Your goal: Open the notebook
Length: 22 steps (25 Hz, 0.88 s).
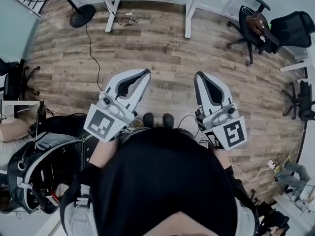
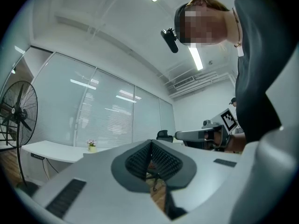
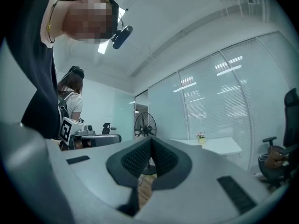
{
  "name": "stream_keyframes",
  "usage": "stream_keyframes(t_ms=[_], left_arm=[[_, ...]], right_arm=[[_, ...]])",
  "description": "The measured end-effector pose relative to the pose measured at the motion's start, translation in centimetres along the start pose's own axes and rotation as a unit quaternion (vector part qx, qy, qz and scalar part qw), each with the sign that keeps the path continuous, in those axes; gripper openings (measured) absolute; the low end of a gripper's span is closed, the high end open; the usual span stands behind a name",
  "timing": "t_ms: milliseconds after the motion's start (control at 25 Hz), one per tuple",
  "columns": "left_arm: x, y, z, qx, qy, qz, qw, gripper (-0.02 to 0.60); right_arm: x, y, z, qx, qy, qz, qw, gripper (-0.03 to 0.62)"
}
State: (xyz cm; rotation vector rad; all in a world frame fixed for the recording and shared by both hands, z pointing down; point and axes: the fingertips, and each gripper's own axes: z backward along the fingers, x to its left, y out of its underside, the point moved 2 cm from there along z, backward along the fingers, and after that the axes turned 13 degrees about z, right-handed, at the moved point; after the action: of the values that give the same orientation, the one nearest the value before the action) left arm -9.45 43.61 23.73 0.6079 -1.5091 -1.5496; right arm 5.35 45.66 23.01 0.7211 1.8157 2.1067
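at the far left a fan [image 1: 82, 14] stands on the wood floor [image 1: 167, 48], well apart from the hands. the left gripper [image 1: 146, 73] is held out level in front of the person, its jaws pressed together with nothing between them. beside it the right gripper [image 1: 199, 75] takes the same pose, jaws also closed on nothing. this reads as a neutral ready hold, not a reach. office chairs [image 1: 253, 21] stand at the right. the notebook shows in no view, so opening it looks not yet begun.
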Motion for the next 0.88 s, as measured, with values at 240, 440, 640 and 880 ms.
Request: stream_keyframes(t_ms=[240, 440, 640, 880], left_arm=[[1.4, -0.3, 0.7, 0.000, 0.003, -0.002, 1.0000, 0.012], [2.7, -1.2, 1.6, -0.003, 0.015, -0.005, 0.9999, 0.012], [4.2, -1.2, 2.8, 0.004, 0.020, -0.006, 0.9998, 0.012], [4.1, -0.4, 3.0, 0.013, 0.030, 0.004, 0.9994, 0.012]], right_arm=[[1.1, -0.1, -1.3, -0.002, 0.009, 0.001, 1.000, 0.003], [2.2, -0.1, -2.3, -0.001, 0.024, 0.000, 1.000, 0.003], [3.5, -0.3, -3.2, 0.002, 0.032, -0.001, 0.999, 0.003], [4.1, -0.1, -2.7, 0.007, 0.041, -0.007, 0.999, 0.003]])
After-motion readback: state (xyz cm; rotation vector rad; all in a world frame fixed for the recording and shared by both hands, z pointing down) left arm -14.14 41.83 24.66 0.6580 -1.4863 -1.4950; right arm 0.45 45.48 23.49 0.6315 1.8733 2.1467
